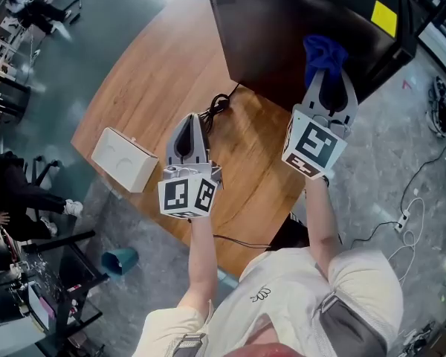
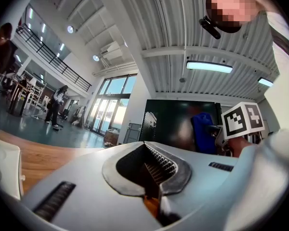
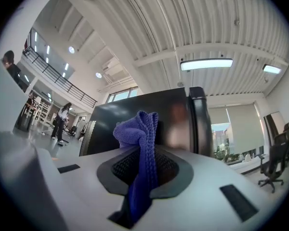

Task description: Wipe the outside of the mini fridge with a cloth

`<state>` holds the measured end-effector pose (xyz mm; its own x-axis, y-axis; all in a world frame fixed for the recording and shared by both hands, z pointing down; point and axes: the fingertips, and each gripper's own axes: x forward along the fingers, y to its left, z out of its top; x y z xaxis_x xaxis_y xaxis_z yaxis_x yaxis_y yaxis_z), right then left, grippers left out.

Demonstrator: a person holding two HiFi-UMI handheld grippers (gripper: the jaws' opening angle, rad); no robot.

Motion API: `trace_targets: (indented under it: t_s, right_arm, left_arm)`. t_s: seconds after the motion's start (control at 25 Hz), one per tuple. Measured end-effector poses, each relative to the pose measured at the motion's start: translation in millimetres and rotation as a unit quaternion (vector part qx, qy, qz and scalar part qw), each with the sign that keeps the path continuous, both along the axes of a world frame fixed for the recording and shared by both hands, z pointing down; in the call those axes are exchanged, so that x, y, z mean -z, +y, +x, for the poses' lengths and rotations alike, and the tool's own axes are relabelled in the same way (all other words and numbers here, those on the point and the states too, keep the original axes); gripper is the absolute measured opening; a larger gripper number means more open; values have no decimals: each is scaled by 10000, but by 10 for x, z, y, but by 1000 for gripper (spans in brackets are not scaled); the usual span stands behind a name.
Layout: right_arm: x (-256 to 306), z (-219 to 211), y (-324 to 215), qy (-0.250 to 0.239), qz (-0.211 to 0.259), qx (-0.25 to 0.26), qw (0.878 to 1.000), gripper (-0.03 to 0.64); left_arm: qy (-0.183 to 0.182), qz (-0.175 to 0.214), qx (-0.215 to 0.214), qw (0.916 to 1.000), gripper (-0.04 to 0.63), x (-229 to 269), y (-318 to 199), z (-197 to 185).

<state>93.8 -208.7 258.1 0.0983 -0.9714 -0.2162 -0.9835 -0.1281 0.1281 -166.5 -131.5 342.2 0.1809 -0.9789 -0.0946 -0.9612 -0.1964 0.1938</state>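
A black mini fridge (image 1: 305, 21) stands at the far end of the wooden table (image 1: 149, 88); in the right gripper view the fridge (image 3: 168, 124) fills the middle. My right gripper (image 1: 325, 71) is shut on a blue cloth (image 1: 323, 50), held up close to the fridge's near side. The cloth (image 3: 140, 148) sticks up from between the jaws. My left gripper (image 1: 187, 129) is shut with nothing in it, hovering over the table left of the fridge. In the left gripper view the fridge (image 2: 176, 129) and the cloth (image 2: 202, 131) show ahead.
A white box (image 1: 124, 159) lies on the table's left edge. A black cable (image 1: 217, 108) coils on the table by the fridge. A teal bin (image 1: 120, 260) stands on the floor. A yellow sticker (image 1: 383, 18) marks the fridge top. People sit at far left.
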Motion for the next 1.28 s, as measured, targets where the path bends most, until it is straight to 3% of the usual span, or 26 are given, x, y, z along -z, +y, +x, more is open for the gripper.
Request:
trace_targets:
  t_s: [0.48,0.76,0.92,1.08,1.28]
  right_arm:
    - [-84,802,422,480,-7,-830,9954,61]
    - [-231,1310,508,-280,-216,-1067,9937,61]
    - [-211,1373,563,-255,-160,-1086,9936,61]
    - [-210,1149,703,-669,-121,-670,9954,61]
    - [-190,173,572,-901,32,723,9933,61]
  left_arm:
    - [-24,66,-285,9996,5,106,-28,342]
    - [-78,36,-473,9988,5,70,-29,511]
    - [-95,21,-525,9986,5,54,-66,551]
    - [-81,20,-523,9986,5,43,-74,555]
    - [-24,-26,-349,9994,5,-26,-90,434]
